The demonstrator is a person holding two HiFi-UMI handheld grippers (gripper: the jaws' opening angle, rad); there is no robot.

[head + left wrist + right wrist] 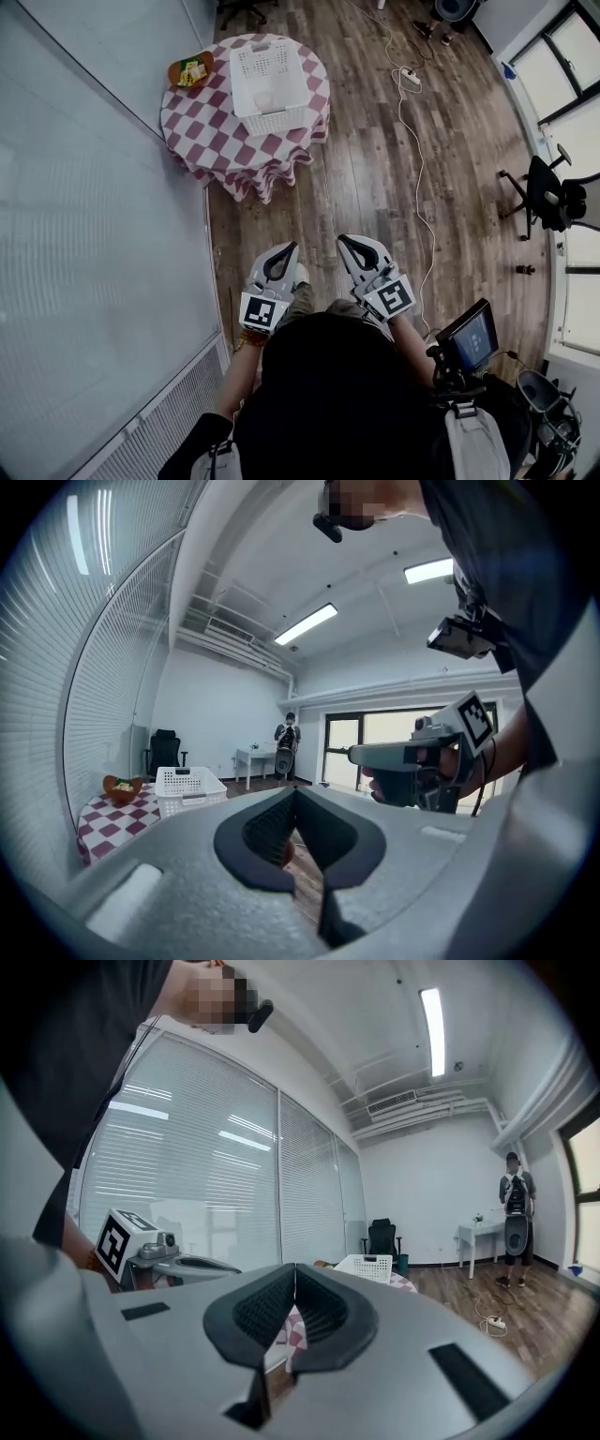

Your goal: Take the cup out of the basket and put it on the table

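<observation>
Two grippers side by side over the wood floor (366, 159), well apart from the round table (202, 131). Left gripper (292, 247): closed tip to tip, nothing held. Right gripper (341, 240): likewise closed, empty. Found the cup (263, 99) inside the white basket (281, 58). Found the basket on the table's red-and-white checked cloth. Noted an orange bowl (190, 70) just beside the basket, near the table edge. Noted a white cable (417, 169) along the floor.

I see a matt white slotted plastic basket (277, 120), a soft red-and-white checked cloth (202, 131) and a brown wood-plank floor (366, 178) with slight sheen. The left gripper (295, 794) and right gripper (294, 1269) look matt grey plastic.
</observation>
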